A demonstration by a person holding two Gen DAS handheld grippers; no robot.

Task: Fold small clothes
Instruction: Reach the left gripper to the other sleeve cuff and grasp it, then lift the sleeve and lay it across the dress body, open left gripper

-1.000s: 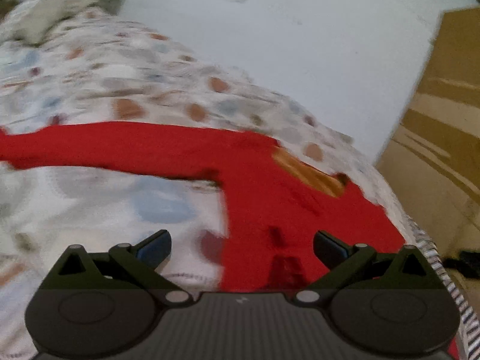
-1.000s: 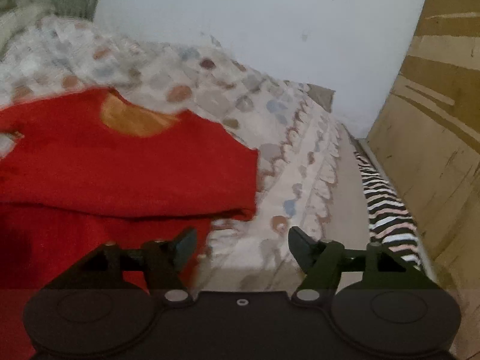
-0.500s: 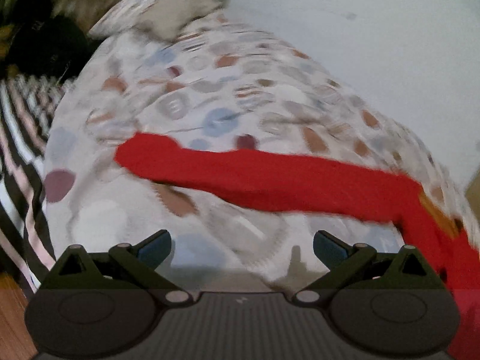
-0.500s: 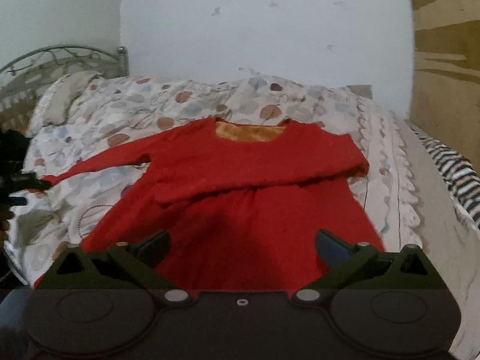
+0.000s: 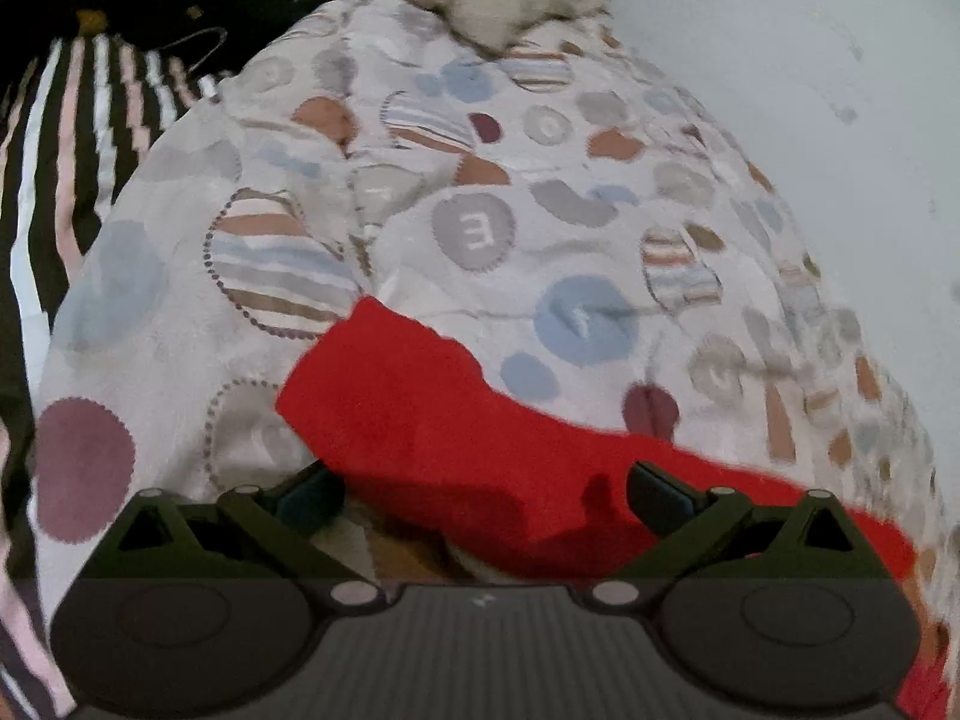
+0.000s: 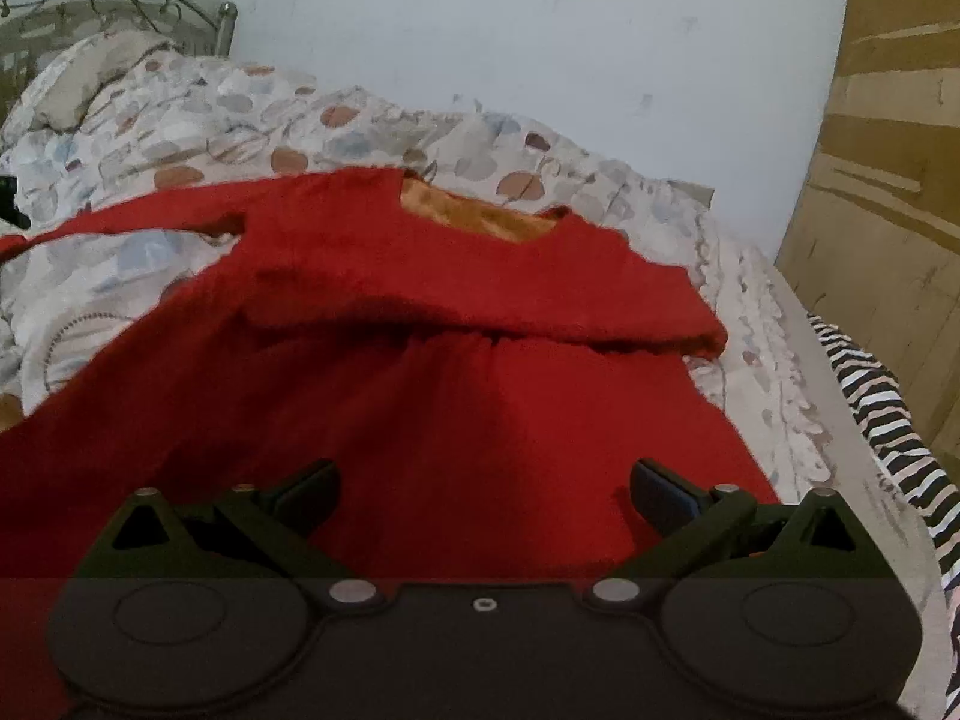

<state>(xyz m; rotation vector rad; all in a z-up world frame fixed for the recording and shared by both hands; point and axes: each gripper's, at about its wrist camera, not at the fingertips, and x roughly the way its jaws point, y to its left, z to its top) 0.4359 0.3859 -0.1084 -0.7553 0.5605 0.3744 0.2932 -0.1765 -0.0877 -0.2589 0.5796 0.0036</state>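
Here, both claws (image 5: pixel 483 495) (image 6: pixel 483 492) wide apart, empty, over the red dress (image 6: pixel 456 396).

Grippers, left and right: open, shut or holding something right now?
Left gripper: open, holding nothing; the red dress's sleeve lies between its fingers, ungripped.
Right gripper: open wide, holding nothing, above the red dress.

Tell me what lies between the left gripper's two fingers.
In the left wrist view, the red dress's outstretched sleeve lies between the open left gripper fingers, unpinched, on the patterned quilt.
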